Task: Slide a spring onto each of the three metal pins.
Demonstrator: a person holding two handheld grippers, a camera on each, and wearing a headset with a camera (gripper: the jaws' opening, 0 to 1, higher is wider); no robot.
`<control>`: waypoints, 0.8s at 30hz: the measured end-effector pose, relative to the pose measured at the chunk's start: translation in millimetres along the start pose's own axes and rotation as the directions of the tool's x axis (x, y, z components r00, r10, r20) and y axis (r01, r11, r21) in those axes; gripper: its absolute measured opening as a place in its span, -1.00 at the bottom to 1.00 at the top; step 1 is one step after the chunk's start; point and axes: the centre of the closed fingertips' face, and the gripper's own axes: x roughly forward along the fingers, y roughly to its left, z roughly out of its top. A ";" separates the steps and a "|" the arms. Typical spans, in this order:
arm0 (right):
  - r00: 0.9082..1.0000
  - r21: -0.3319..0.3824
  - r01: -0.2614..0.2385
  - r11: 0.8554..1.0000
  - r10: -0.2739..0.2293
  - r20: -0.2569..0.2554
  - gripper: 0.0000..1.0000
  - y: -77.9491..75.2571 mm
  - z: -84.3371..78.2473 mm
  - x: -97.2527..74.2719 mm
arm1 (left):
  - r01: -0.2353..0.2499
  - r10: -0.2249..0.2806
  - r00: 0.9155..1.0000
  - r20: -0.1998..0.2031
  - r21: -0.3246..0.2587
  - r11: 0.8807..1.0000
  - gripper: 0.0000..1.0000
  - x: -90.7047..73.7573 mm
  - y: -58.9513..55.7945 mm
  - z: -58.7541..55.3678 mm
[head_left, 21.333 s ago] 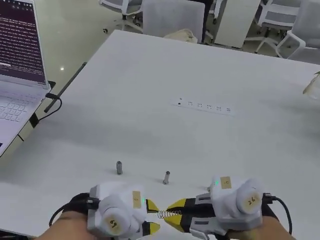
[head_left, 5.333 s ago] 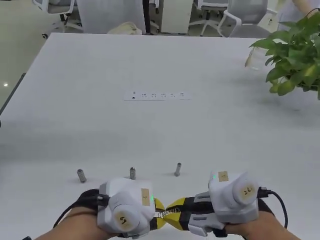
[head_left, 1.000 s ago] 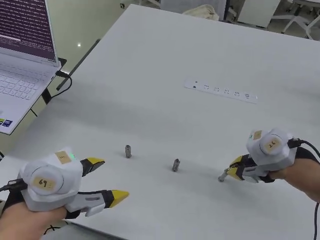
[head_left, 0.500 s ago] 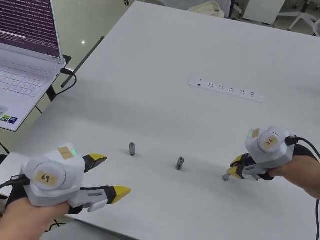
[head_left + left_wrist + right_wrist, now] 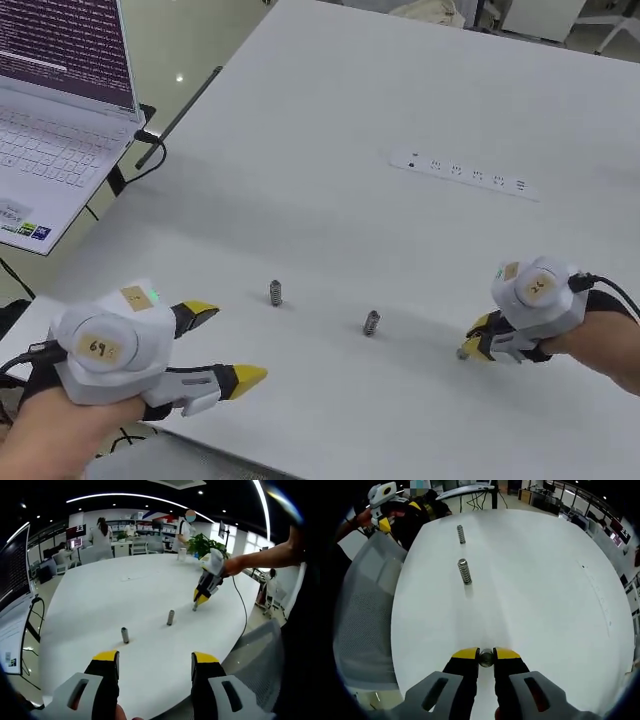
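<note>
Three metal pins stand in a row on the white table (image 5: 330, 130). The left pin (image 5: 276, 292) and the middle pin (image 5: 371, 322) each carry a spring and stand free, as the right gripper view confirms for the middle pin (image 5: 464, 571) and the far pin (image 5: 461, 534). My right gripper (image 5: 474, 343) is shut on the third pin (image 5: 463, 352), whose round top (image 5: 486, 658) sits between the yellow tips. My left gripper (image 5: 222, 343) is open and holds nothing, left of and nearer than the left pin (image 5: 124, 635).
An open laptop (image 5: 60, 110) sits off the table's left side, with a dark cable (image 5: 178, 112) along that edge. A white power strip (image 5: 465, 172) lies further back. The table's near edge runs just under my left gripper.
Five seconds ago both grippers met over a spring at the front; now they are apart. Over the last second the camera shifted, while the right gripper stayed on the third pin.
</note>
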 end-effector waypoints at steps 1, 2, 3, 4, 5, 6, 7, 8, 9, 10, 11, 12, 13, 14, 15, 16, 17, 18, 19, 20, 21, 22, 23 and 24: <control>1.000 -0.002 -0.001 1.000 0.001 -0.002 -0.82 0.0 -0.3 0.9 | 0.000 0.000 1.000 -0.001 -0.001 1.000 0.07 -0.1 0.1 0.0; 1.000 -0.005 -0.003 1.000 0.003 -0.004 -0.82 0.1 -0.7 1.9 | -0.001 0.001 1.000 -0.001 -0.001 1.000 0.07 -0.3 0.3 0.1; 1.000 -0.008 -0.004 1.000 0.004 -0.008 -0.82 0.6 -1.1 3.3 | -0.003 0.003 1.000 -0.001 -0.002 1.000 0.07 -0.7 0.4 0.5; 1.000 -0.011 -0.005 1.000 0.005 -0.011 -0.82 0.9 -1.4 4.1 | -0.002 0.002 1.000 -0.001 -0.002 1.000 0.07 -0.8 0.3 0.6; 1.000 -0.013 -0.008 1.000 0.008 -0.016 -0.82 1.3 -2.6 6.0 | -0.003 0.003 1.000 -0.002 0.000 1.000 0.07 -0.9 0.5 0.8; 1.000 -0.016 -0.011 1.000 0.010 -0.020 -0.82 1.5 -3.7 7.6 | -0.003 0.003 1.000 -0.003 0.001 1.000 0.07 -1.0 0.5 0.9; 1.000 -0.021 -0.011 1.000 0.011 -0.023 -0.82 1.6 -4.4 9.2 | -0.004 0.004 1.000 -0.003 0.001 1.000 0.07 -1.4 0.1 1.6; 1.000 -0.022 -0.012 1.000 0.012 -0.024 -0.82 1.8 -4.5 9.6 | -0.004 0.004 1.000 -0.003 -0.001 1.000 0.07 -1.3 0.4 1.6; 1.000 -0.022 -0.012 1.000 0.012 -0.023 -0.82 1.8 -4.6 10.0 | -0.005 0.005 1.000 -0.003 -0.002 1.000 0.07 -1.0 1.3 1.1; 1.000 -0.022 -0.013 1.000 0.013 -0.024 -0.81 2.1 -4.5 9.9 | -0.006 0.006 1.000 -0.003 -0.002 1.000 0.07 -1.3 1.3 1.5; 1.000 -0.023 -0.012 1.000 0.011 -0.024 -0.82 1.7 -4.7 10.3 | -0.006 0.006 1.000 -0.002 -0.002 1.000 0.07 -1.5 1.2 2.0; 1.000 -0.023 -0.011 1.000 0.010 -0.024 -0.81 1.5 -4.8 10.5 | -0.007 0.007 1.000 -0.002 -0.002 1.000 0.07 -1.7 1.1 2.3; 1.000 -0.022 -0.010 1.000 0.009 -0.023 -0.81 1.2 -5.0 10.6 | -0.008 0.008 1.000 -0.003 0.000 1.000 0.07 -1.8 1.2 2.6; 1.000 -0.021 -0.011 1.000 0.010 -0.024 -0.81 1.2 -5.2 10.7 | -0.008 0.008 1.000 -0.003 0.000 1.000 0.07 -1.7 1.2 2.5; 1.000 -0.021 -0.012 1.000 0.011 -0.025 -0.79 1.3 -5.8 10.6 | -0.008 0.008 1.000 -0.004 0.001 1.000 0.07 -1.2 1.4 2.2; 1.000 -0.022 -0.012 1.000 0.012 -0.027 -0.77 1.4 -6.3 10.3 | -0.007 0.007 1.000 -0.004 0.002 1.000 0.07 -1.0 1.4 2.3; 1.000 -0.023 -0.012 1.000 0.012 -0.029 -0.75 1.4 -6.9 9.9 | -0.008 0.008 1.000 -0.004 0.003 1.000 0.07 -0.8 1.6 2.3; 0.999 -0.023 -0.012 1.000 0.011 -0.031 -0.72 1.5 -7.6 9.4 | -0.008 0.008 1.000 -0.003 0.003 1.000 0.07 -0.6 1.6 2.6; 0.999 -0.023 -0.013 1.000 0.012 -0.033 -0.66 1.9 -8.5 8.1 | -0.008 0.008 1.000 -0.002 0.004 1.000 0.07 -0.4 1.4 3.4; 0.999 -0.024 -0.010 1.000 0.009 -0.035 -0.62 2.4 -9.4 5.7 | -0.008 0.008 1.000 -0.001 0.004 1.000 0.07 0.0 1.2 4.4; 0.999 -0.024 -0.007 1.000 0.006 -0.034 -0.59 2.3 -10.2 4.3 | -0.008 0.008 1.000 0.000 0.004 1.000 0.07 0.2 1.0 5.2; 0.999 -0.022 0.000 1.000 -0.001 -0.033 -0.55 1.4 -11.6 2.5 | -0.008 0.008 1.000 0.002 0.004 1.000 0.08 0.9 0.7 6.1; 1.000 -0.019 0.006 1.000 -0.007 -0.030 -0.53 0.9 -12.3 1.0 | -0.008 0.008 1.000 0.003 0.005 1.000 0.08 1.3 0.6 6.5; 1.000 -0.013 0.017 1.000 -0.018 -0.026 -0.52 0.1 -13.5 -1.5 | -0.007 0.007 1.000 0.005 0.006 1.000 0.08 1.9 0.2 7.5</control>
